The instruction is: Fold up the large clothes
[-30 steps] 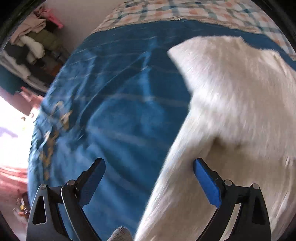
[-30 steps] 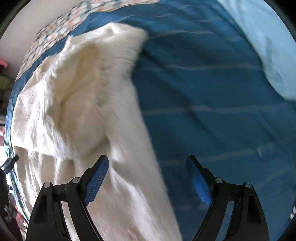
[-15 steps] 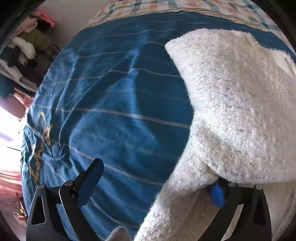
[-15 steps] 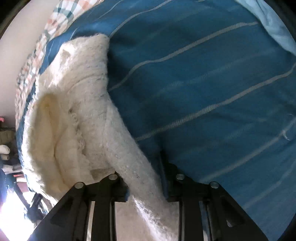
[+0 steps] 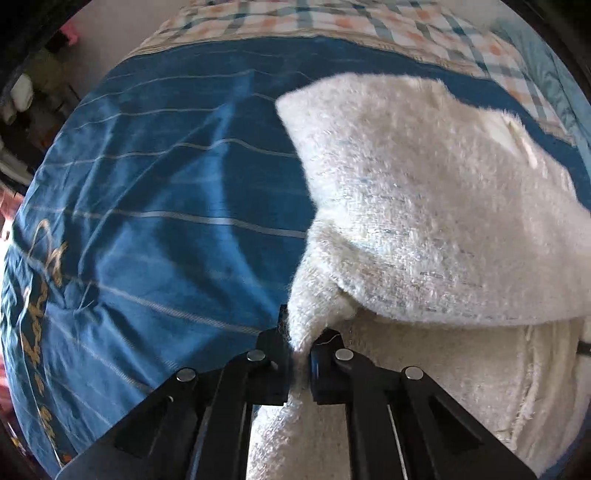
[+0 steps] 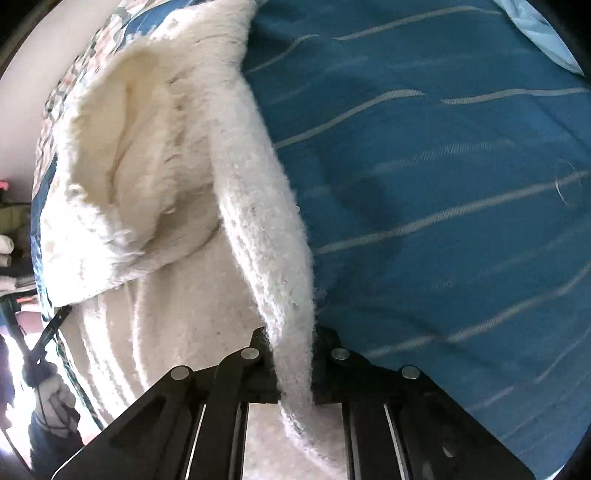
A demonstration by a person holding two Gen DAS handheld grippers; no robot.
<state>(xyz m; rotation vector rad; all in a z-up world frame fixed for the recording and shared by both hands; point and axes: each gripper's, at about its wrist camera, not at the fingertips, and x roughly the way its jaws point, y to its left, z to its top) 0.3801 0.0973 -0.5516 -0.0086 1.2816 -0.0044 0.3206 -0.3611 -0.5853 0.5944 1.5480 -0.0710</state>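
A large cream fuzzy sweater [image 5: 424, 206] lies on a blue striped bedspread [image 5: 155, 206], partly folded over itself. My left gripper [image 5: 299, 347] is shut on the sweater's left edge, the cloth pinched between the jaws. In the right wrist view the sweater [image 6: 155, 155] fills the left half, with the bedspread [image 6: 443, 184] to the right. My right gripper [image 6: 295, 354] is shut on the sweater's thick right edge, which rises away from the jaws. The fingertips of both grippers are hidden by cloth.
A checked sheet [image 5: 332, 22] runs along the bed's far side. A light blue pillow [image 6: 543, 37] lies at the far right. Piled clothes [image 5: 22, 96] stand off the bed's left. A gloved hand [image 6: 51, 395] shows at the lower left of the right wrist view.
Both grippers were open a second ago. The right one closed on the sweater's right edge first, then the left one closed on the left edge.
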